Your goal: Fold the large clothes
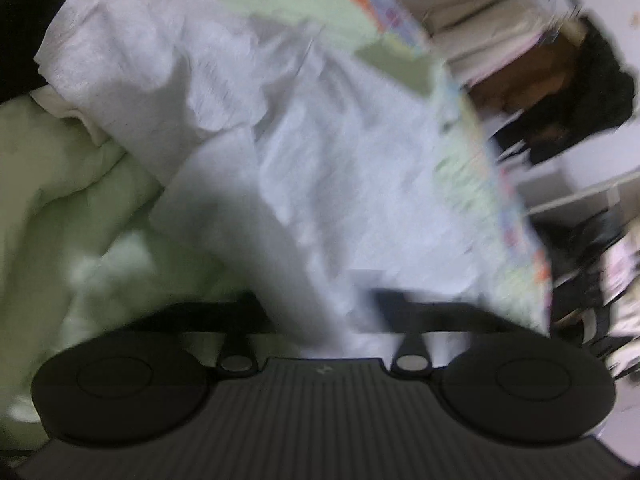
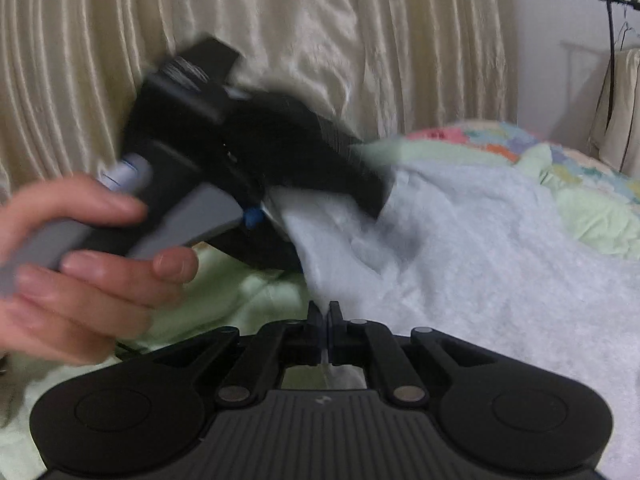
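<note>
A pale blue garment (image 2: 500,264) lies on a bed, spread over a green quilt (image 2: 600,216) that has a patchwork border at the upper right of the right wrist view. Cream curtains (image 2: 280,40) close off the far side across the top of that frame; a clothes rack (image 2: 612,60) stands at the right edge. In the left wrist view the bed's edge runs down the right side, with shelves (image 1: 580,184) just beyond it, and open quilt shows at lower left.

A hand (image 2: 80,272) at the left of the right wrist view grips the left gripper (image 2: 276,216), which slants down to the right with its jaws shut on the garment's raised edge. The right gripper (image 2: 325,312), at bottom centre, has its jaws nearly together, pinching a thin fold of the same cloth.

In the blurred left wrist view the garment (image 1: 320,168) runs lengthwise from upper left to lower centre, a sleeve end at upper left.
</note>
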Available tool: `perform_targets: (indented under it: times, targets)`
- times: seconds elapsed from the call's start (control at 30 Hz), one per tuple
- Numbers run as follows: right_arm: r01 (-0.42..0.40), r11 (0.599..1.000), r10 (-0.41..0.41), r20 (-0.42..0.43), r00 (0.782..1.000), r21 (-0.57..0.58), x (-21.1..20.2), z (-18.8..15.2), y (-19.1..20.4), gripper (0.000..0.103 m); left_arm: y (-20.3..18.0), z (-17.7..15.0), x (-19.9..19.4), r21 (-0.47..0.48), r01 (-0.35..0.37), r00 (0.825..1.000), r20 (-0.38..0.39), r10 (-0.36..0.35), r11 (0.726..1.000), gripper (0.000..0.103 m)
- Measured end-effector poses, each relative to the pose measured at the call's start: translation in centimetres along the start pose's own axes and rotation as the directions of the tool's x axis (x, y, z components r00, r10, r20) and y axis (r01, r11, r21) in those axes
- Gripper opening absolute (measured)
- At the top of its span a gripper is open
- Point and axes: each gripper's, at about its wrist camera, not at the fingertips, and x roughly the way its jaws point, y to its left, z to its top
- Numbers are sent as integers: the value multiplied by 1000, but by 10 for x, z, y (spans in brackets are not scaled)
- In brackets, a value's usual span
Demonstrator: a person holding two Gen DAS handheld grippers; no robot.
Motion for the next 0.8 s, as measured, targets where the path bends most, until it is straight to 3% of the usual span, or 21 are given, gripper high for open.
perform_targets:
  times: [0.03, 0.07, 0.1, 0.17, 0.2, 0.27, 0.3, 0.33, 0.47, 0.53, 0.57, 0.6, 0.63, 0.67, 0.73, 0.77, 0.8]
  targets:
    - [11, 999, -12, 11, 1000, 33, -10, -1, -3, 32, -1, -1, -3, 11, -11, 1000, 26, 11, 1000, 3]
    - [37, 997, -38, 22, 999, 74, -25, -4, -7, 63, -2, -4, -10, 36, -13, 998, 59, 11, 999, 3]
    - [69, 989, -73, 21, 997, 134, -41, -8, -14, 83, -2, -5, -12, 32, -7, 997, 71, 4, 999, 3]
    - [165, 934, -164, -32, 986, 315, -77, -22, -36, 86, -3, -7, -13, 38, 4, 997, 74, -6, 999, 3]
    - [196, 880, -188, -62, 980, 433, -97, -34, -50, 86, -4, -7, -13, 38, 4, 997, 75, -7, 999, 3]
    - [184, 665, -167, -97, 981, 724, -142, -79, -84, 86, -5, -9, -11, 50, 0, 997, 73, -4, 999, 3]
    - [173, 575, -172, -89, 981, 800, -158, -100, -92, 86, -6, -9, -10, 56, -2, 997, 72, -2, 998, 3]
    - [163, 495, -185, -80, 980, 853, -173, -120, -98, 86, -6, -10, -9, 62, -3, 998, 70, -1, 998, 3]
    - [128, 324, -309, -23, 951, 937, -206, -176, -120, 88, -4, -11, -6, 67, 5, 998, 62, -9, 998, 3]
    - [91, 285, -334, 10, 943, 954, -201, -185, -137, 88, -6, -6, -3, 75, 5, 998, 62, -10, 997, 3]
    - [82, 288, -323, 17, 946, 954, -189, -184, -148, 89, -8, -1, -2, 82, 3, 998, 63, -8, 997, 3]
    - [60, 323, -281, 35, 959, 945, -168, -179, -159, 75, -10, 3, -1, 88, 1, 998, 64, -7, 996, 3]
    - [42, 345, -247, 48, 968, 938, -150, -173, -168, 54, -12, 6, 0, 93, -1, 998, 67, -6, 996, 3]
    - [34, 347, -231, 51, 972, 937, -137, -163, -176, 9, -26, 24, 0, 123, -7, 996, 93, -5, 992, 3]
    - [-36, 370, -225, 127, 966, 928, -129, -127, -207, 9, -53, 46, -20, 158, 8, 985, 171, -35, 987, 3]
    - [-64, 404, -252, 179, 951, 913, -137, -104, -216, 9, -67, 56, -36, 177, 24, 973, 221, -64, 984, 3]
    - [-68, 471, -279, 222, 934, 879, -149, -80, -215, 9, -82, 66, -52, 199, 39, 958, 271, -93, 979, 3]
